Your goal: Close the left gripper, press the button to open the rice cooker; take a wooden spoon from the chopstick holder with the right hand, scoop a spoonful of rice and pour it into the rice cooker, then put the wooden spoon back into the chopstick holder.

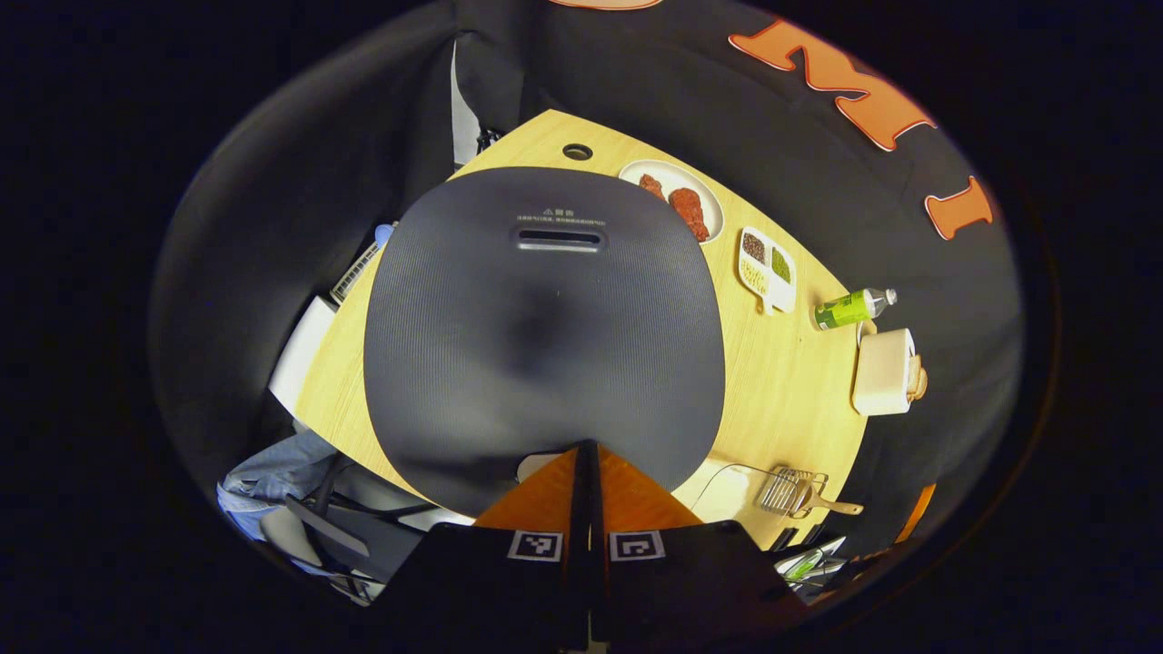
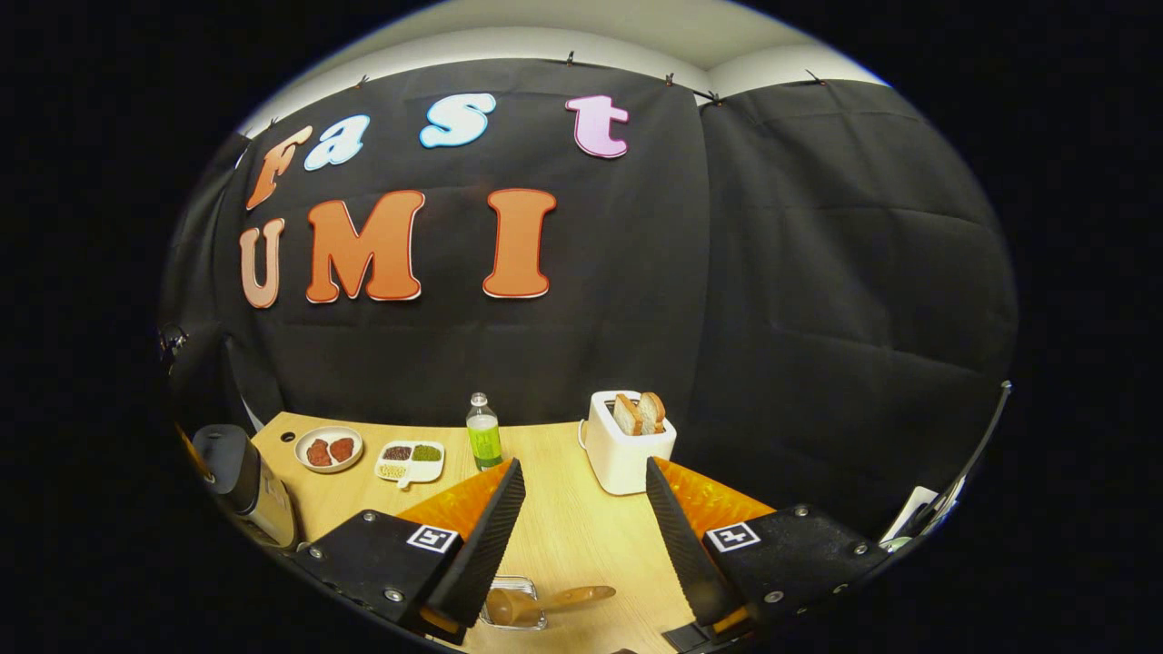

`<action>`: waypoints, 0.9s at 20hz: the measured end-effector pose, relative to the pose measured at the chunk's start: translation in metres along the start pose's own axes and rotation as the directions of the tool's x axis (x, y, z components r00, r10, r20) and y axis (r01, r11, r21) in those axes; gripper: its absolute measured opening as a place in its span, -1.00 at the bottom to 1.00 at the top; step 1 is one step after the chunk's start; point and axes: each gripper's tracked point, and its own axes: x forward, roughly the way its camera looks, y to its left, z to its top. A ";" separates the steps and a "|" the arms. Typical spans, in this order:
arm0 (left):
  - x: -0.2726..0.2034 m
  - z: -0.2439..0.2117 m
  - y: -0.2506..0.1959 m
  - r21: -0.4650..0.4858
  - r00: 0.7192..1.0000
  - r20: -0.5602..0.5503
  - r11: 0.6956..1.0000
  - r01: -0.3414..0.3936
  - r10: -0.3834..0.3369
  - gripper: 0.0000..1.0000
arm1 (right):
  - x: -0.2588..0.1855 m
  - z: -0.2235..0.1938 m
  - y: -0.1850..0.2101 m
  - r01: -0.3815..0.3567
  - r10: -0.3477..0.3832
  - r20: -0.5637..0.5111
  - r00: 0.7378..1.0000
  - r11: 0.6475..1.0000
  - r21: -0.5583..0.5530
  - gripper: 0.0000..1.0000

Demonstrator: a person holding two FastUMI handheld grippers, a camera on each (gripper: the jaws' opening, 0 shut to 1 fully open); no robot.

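Observation:
The rice cooker has a dark grey ribbed lid that is down, seen from above in the left gripper view. My left gripper is shut, its tips at the lid's near edge; the button under them is hidden. In the right gripper view the cooker stands at the far left. My right gripper is open over the table with nothing between its fingers. Below it the wooden spoon lies in the chopstick holder. The spoon and the wire holder also lie right of the cooker.
On the wooden table stand a divided dish of grains, a plate of red meat, a green bottle and a white toaster with bread. A person's sleeve shows at the table's left edge.

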 end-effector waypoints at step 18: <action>-0.113 0.071 -0.029 0.241 0.778 0.629 0.947 -0.212 0.015 -0.90 | 0.008 -0.098 -0.012 -0.029 0.063 -0.264 0.963 0.991 0.131 0.69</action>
